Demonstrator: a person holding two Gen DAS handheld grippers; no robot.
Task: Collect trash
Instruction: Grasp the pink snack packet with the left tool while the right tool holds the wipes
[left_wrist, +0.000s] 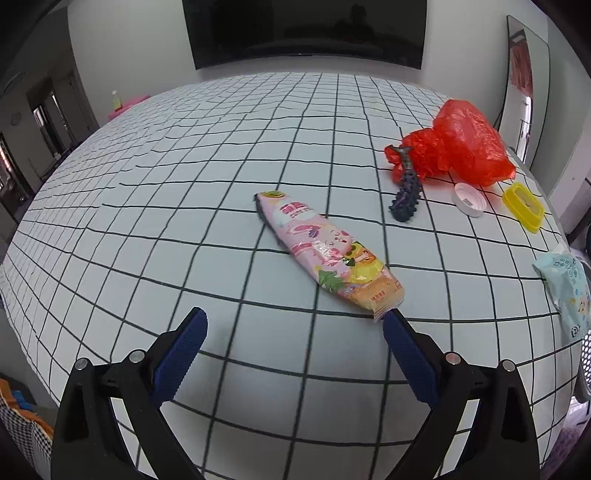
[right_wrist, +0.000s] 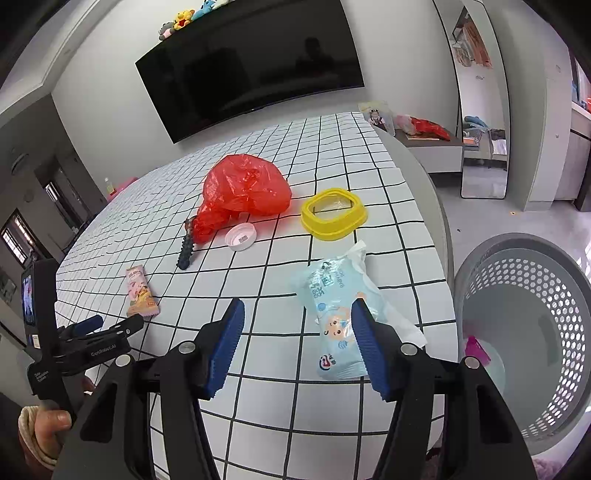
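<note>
A pink snack wrapper (left_wrist: 325, 254) lies on the checked table (left_wrist: 184, 184), its near end just ahead of my open, empty left gripper (left_wrist: 295, 319); it also shows in the right wrist view (right_wrist: 140, 291). A light blue wet-wipe pack (right_wrist: 332, 306) lies near the table's right edge, partly between the fingers of my open right gripper (right_wrist: 297, 306); it shows at the right in the left wrist view (left_wrist: 565, 288). A red plastic bag (right_wrist: 240, 192), a dark spiky stalk (right_wrist: 186, 247), a white cap (right_wrist: 241, 236) and a yellow square lid (right_wrist: 333, 212) lie farther back.
A grey perforated basket (right_wrist: 535, 295) stands on the floor right of the table, with a pink item inside. A black TV (right_wrist: 251, 70) hangs on the far wall. A mirror (right_wrist: 484, 140) leans at the right.
</note>
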